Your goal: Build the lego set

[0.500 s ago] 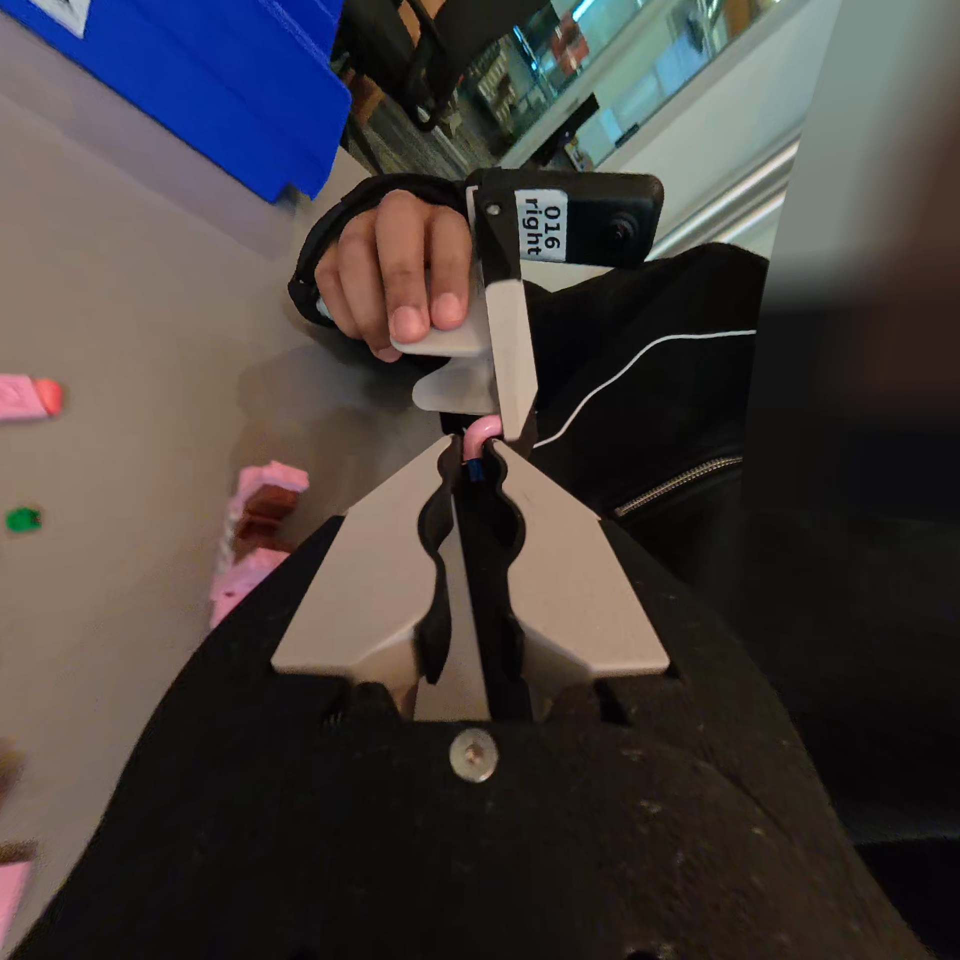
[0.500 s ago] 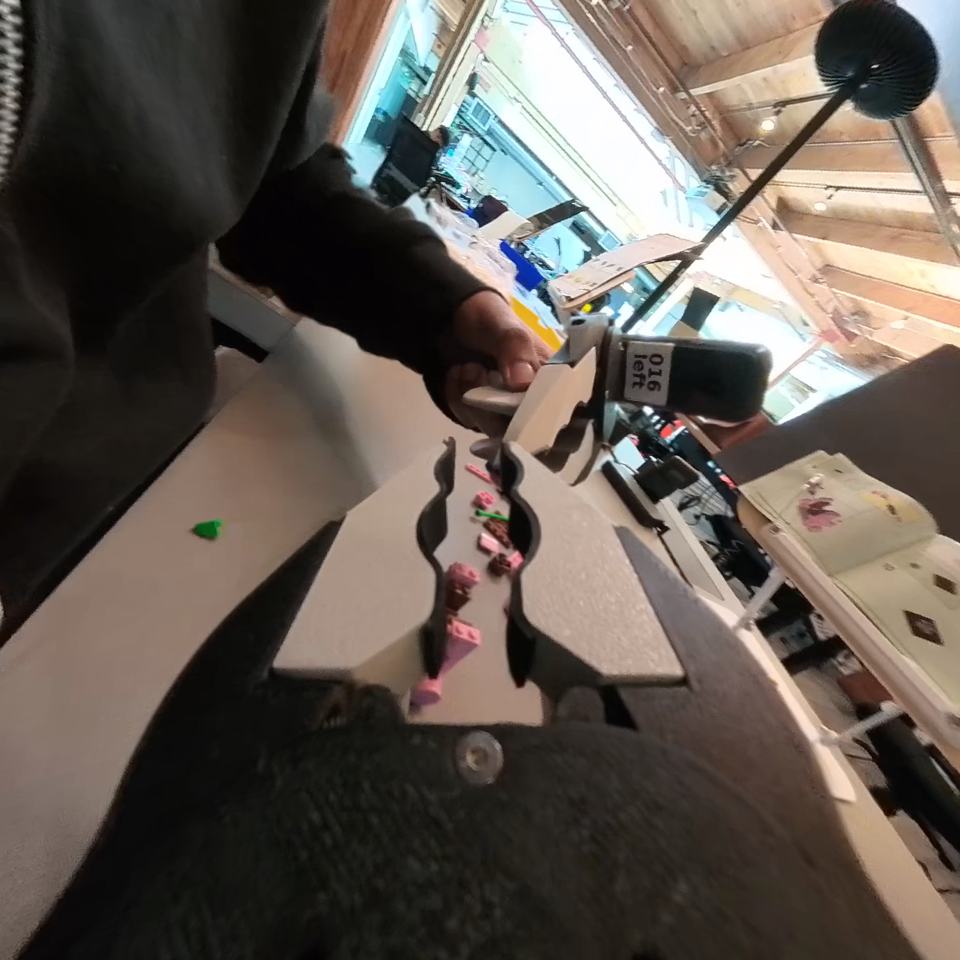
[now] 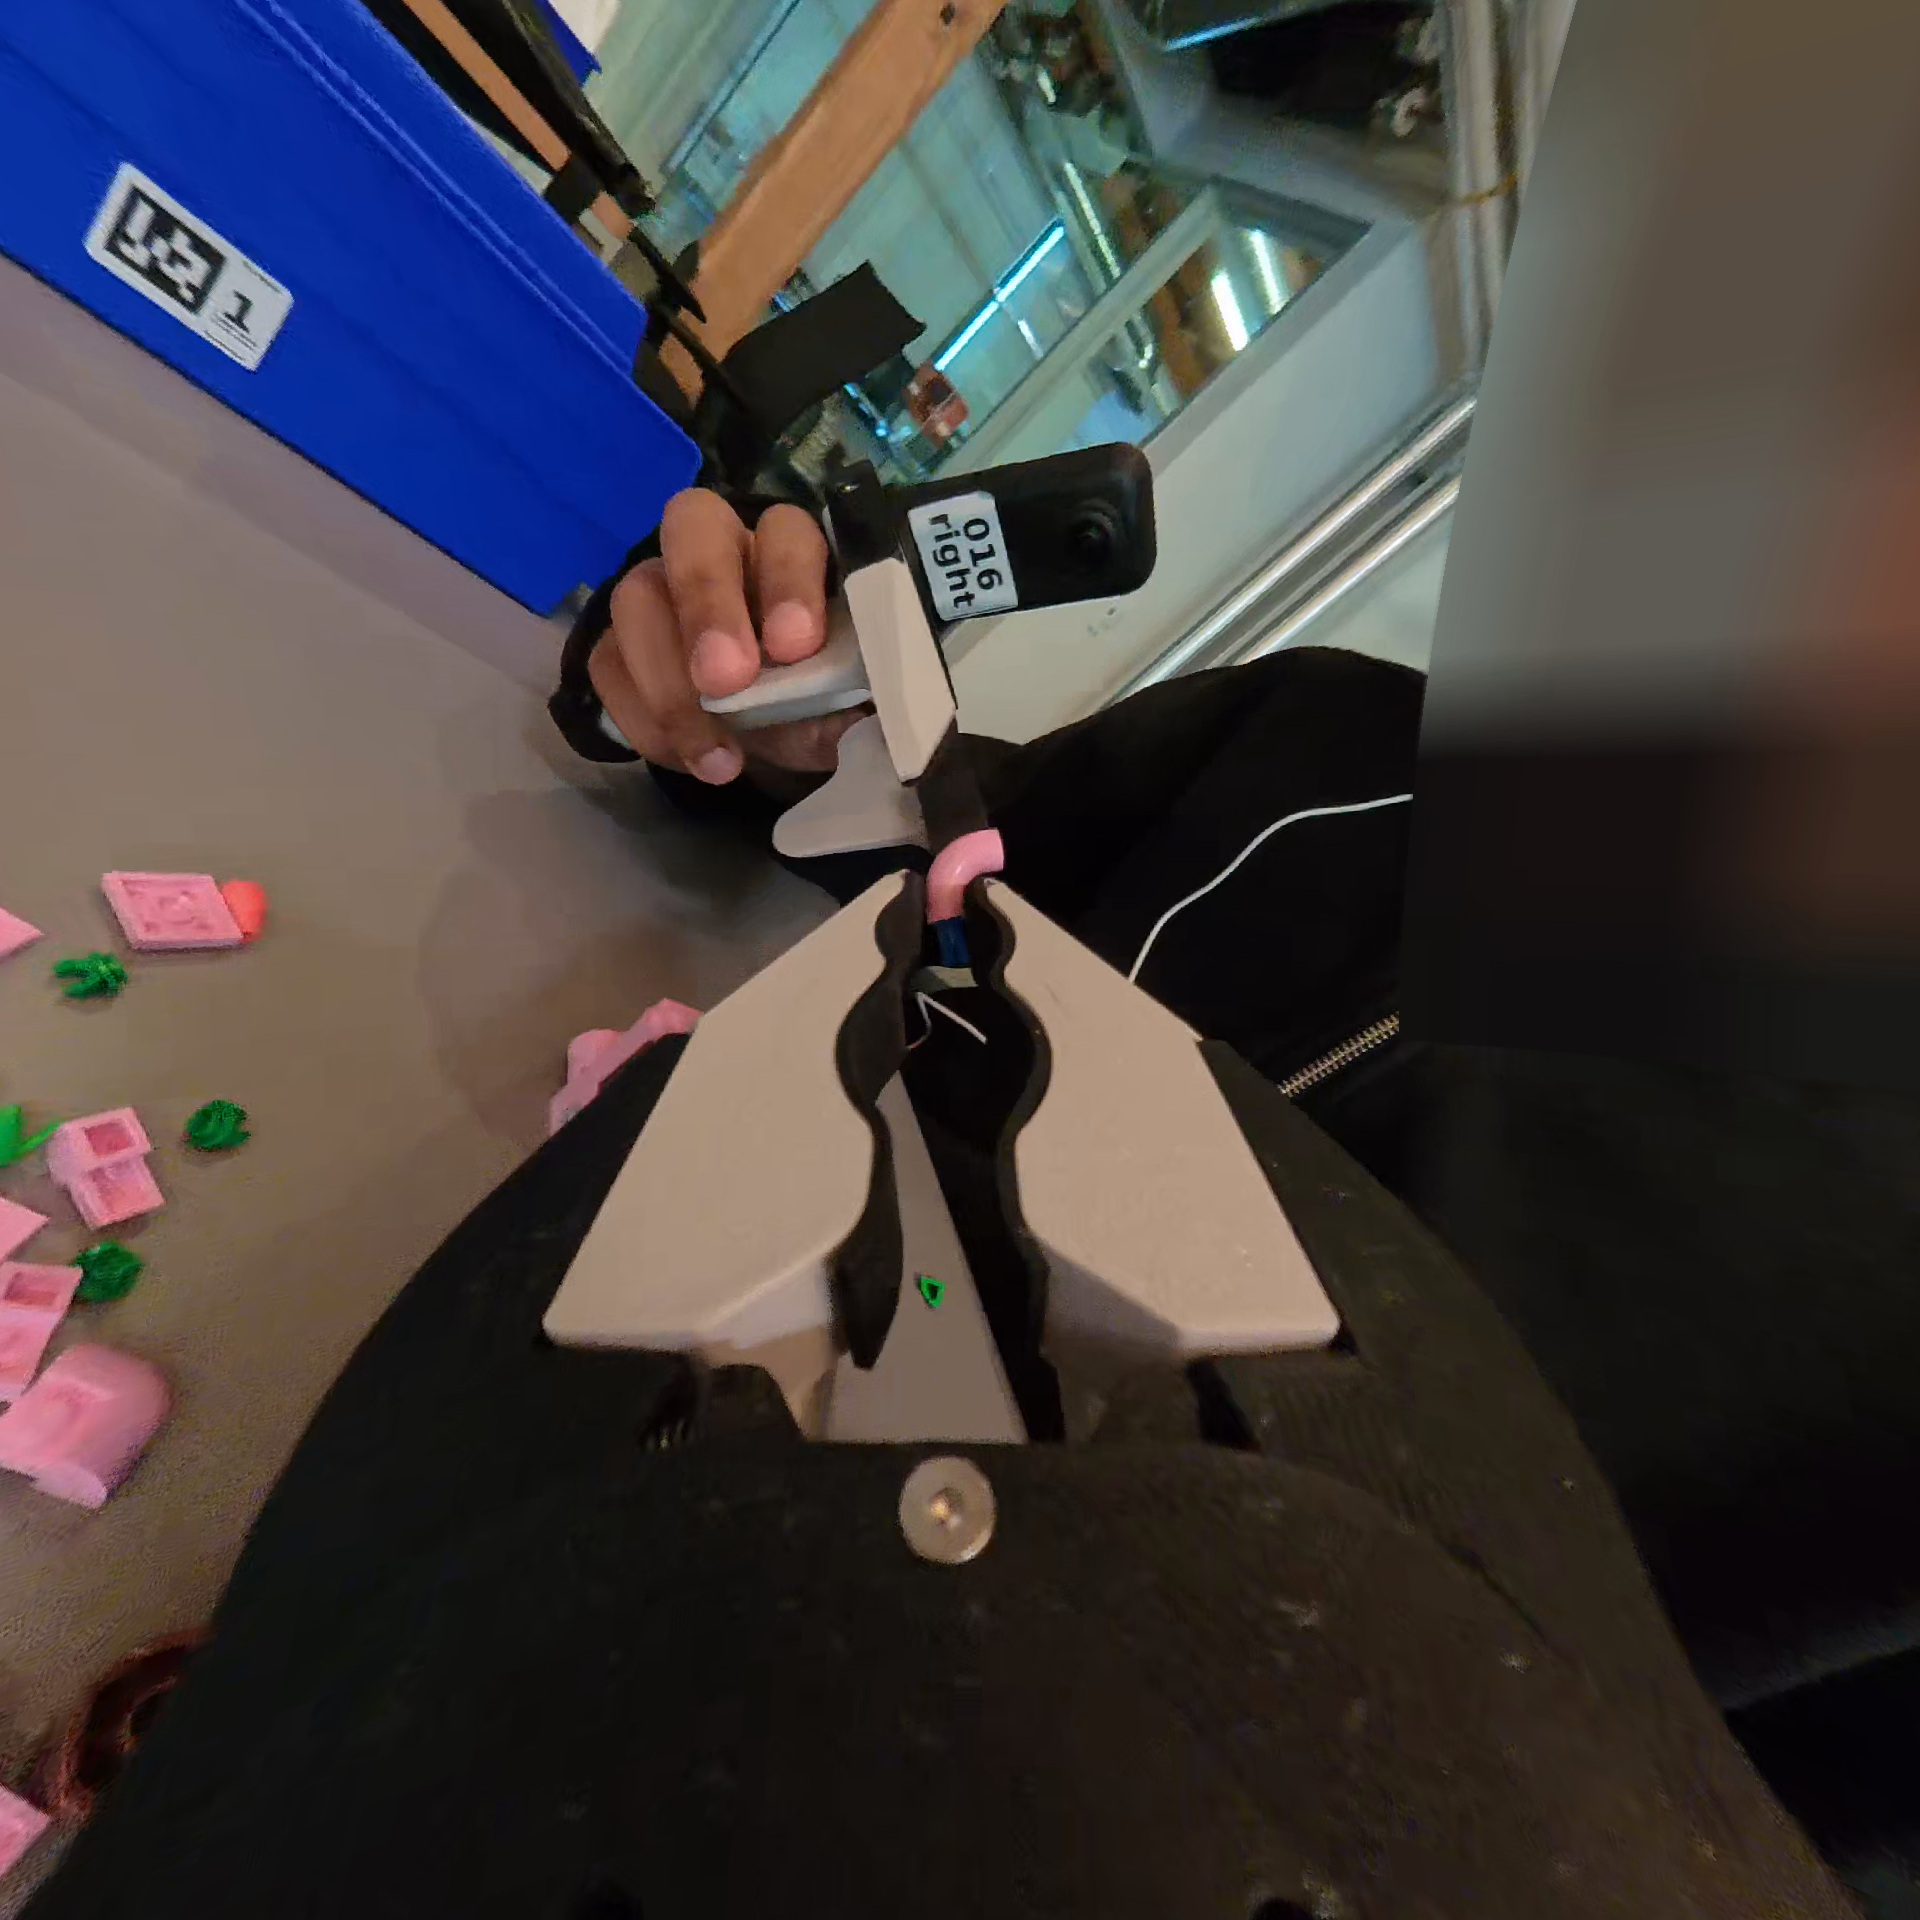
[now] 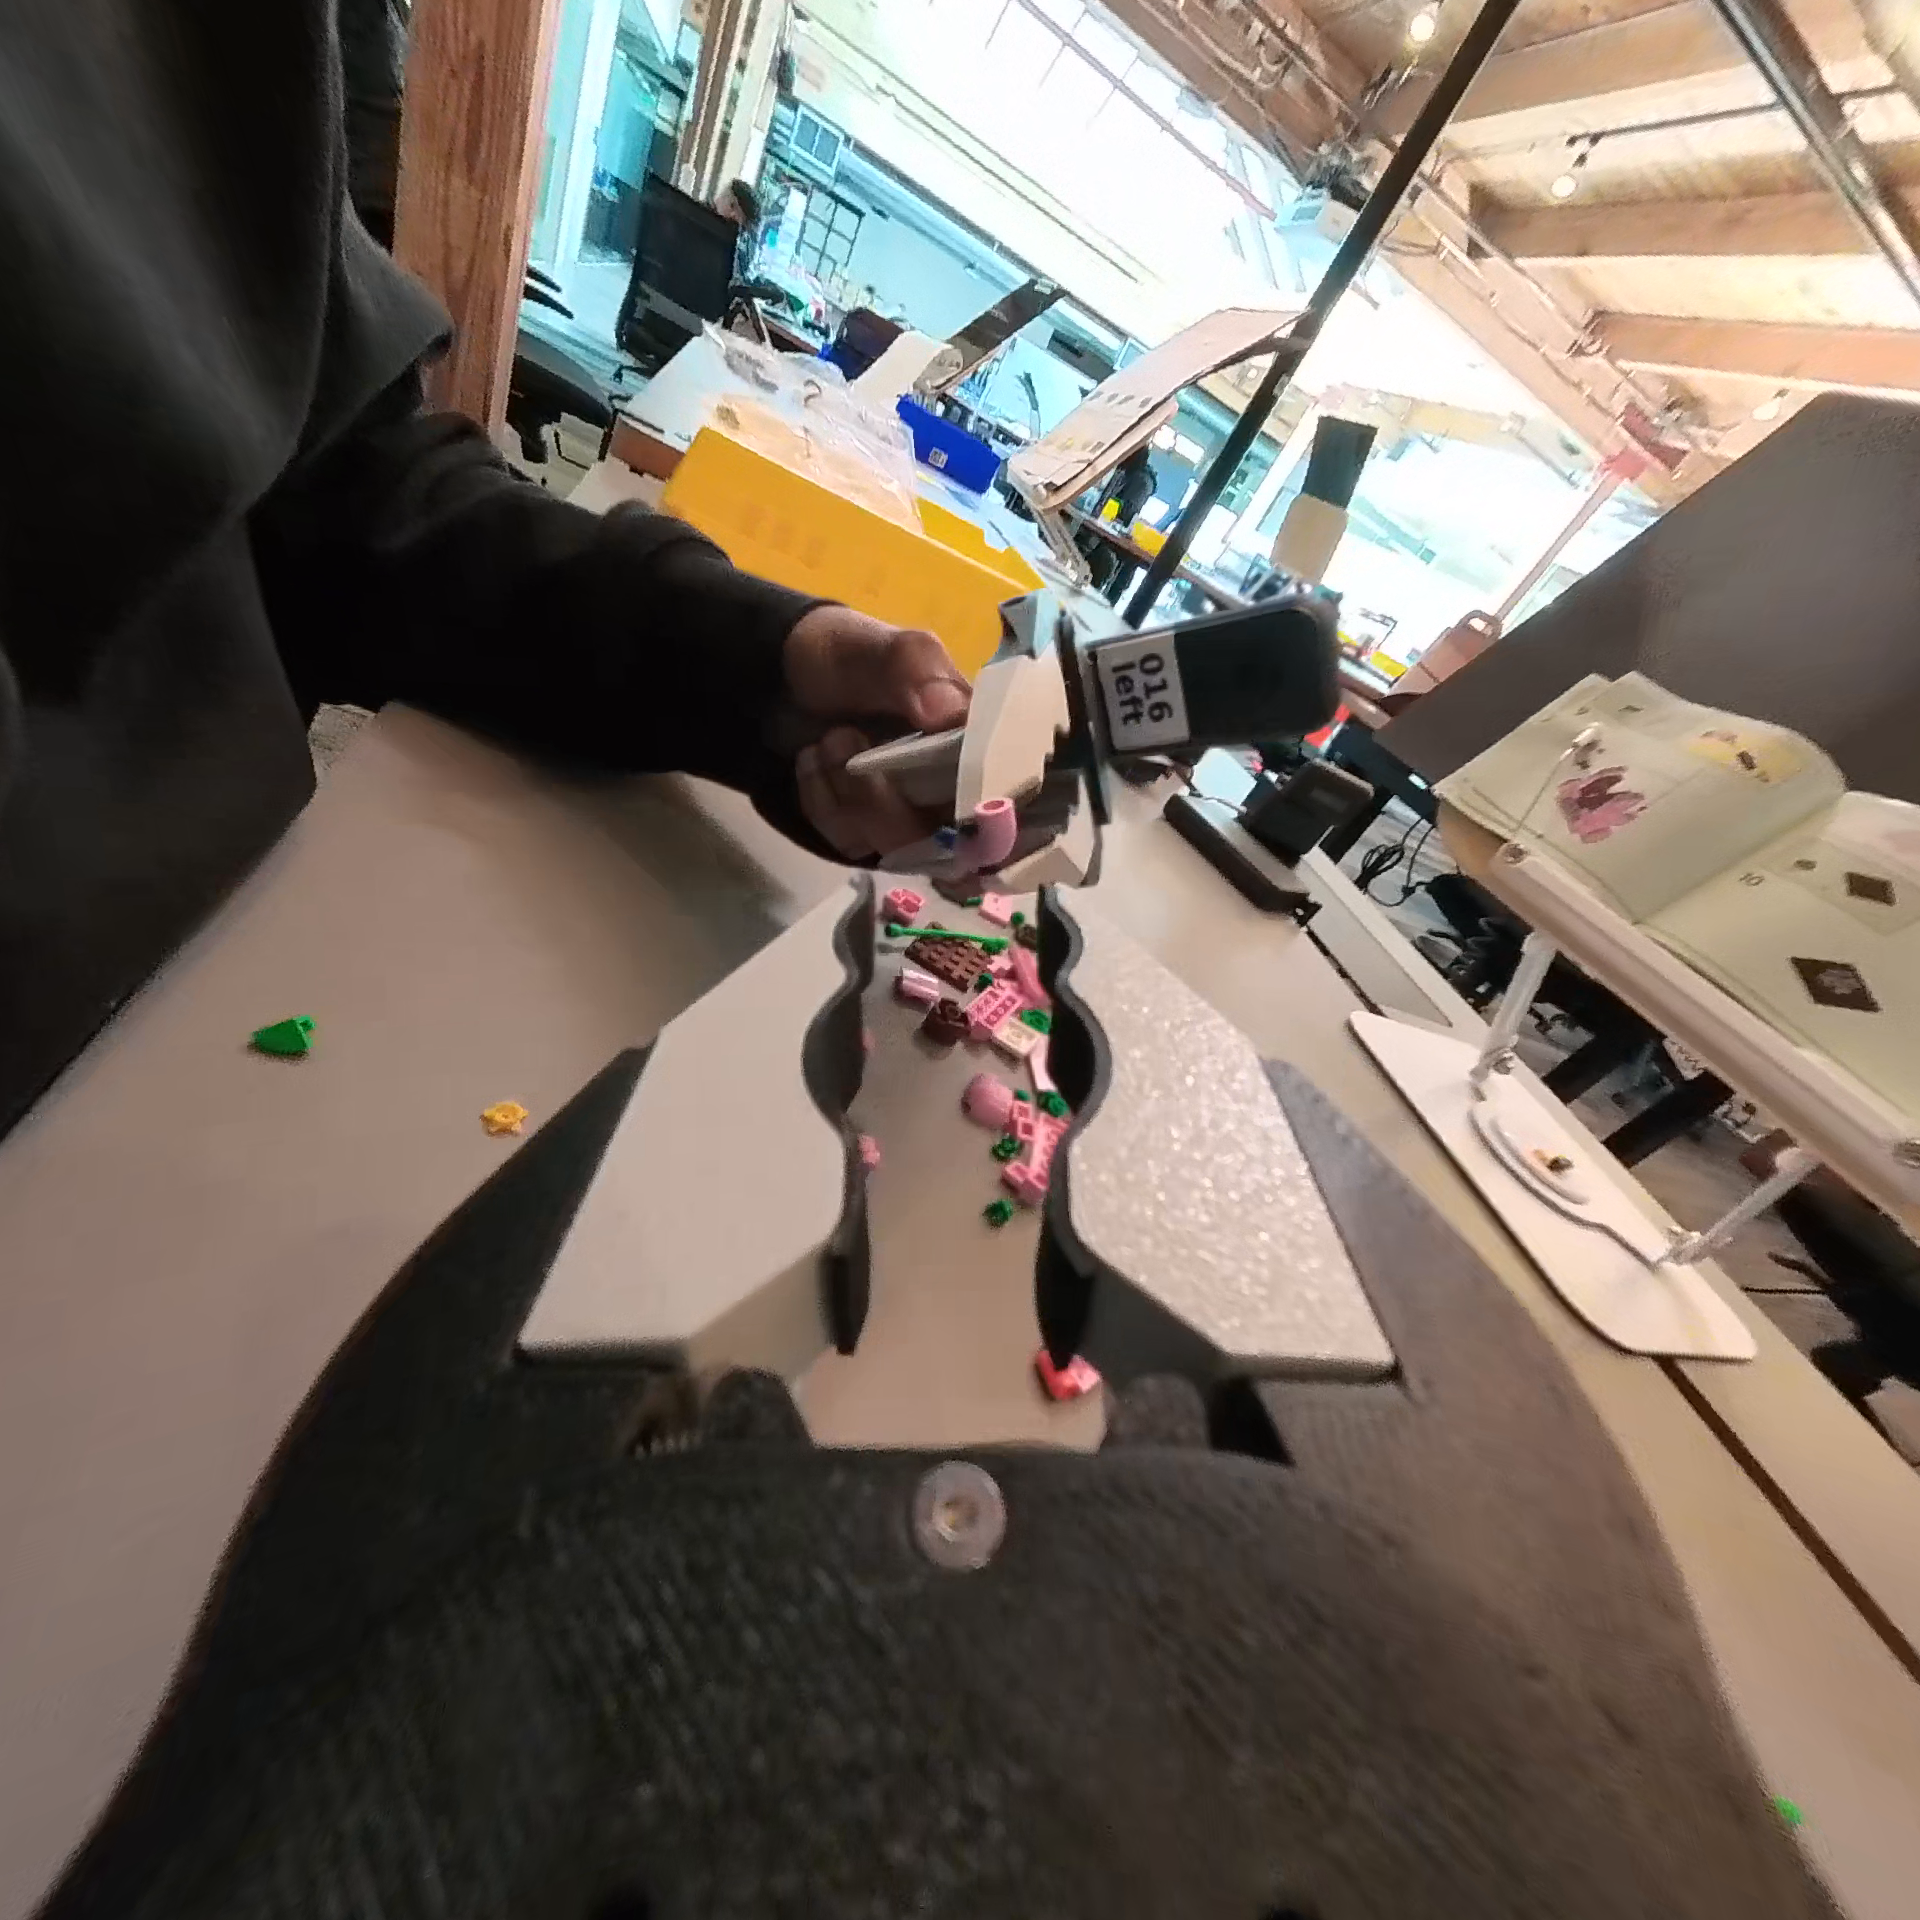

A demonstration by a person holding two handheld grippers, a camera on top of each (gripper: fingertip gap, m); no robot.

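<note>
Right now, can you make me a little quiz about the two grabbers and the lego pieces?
1. True or false: the right gripper has its jaws shut on a brick.
2. What holds the pink curved piece? A) left gripper B) right gripper C) nothing
3. Fill in: the big bin is coloured ___.
Key: 1 false, its jaws stand open and empty. 2 A. 3 blue.

Bright window glare, fisheye edges, slight blur
</note>
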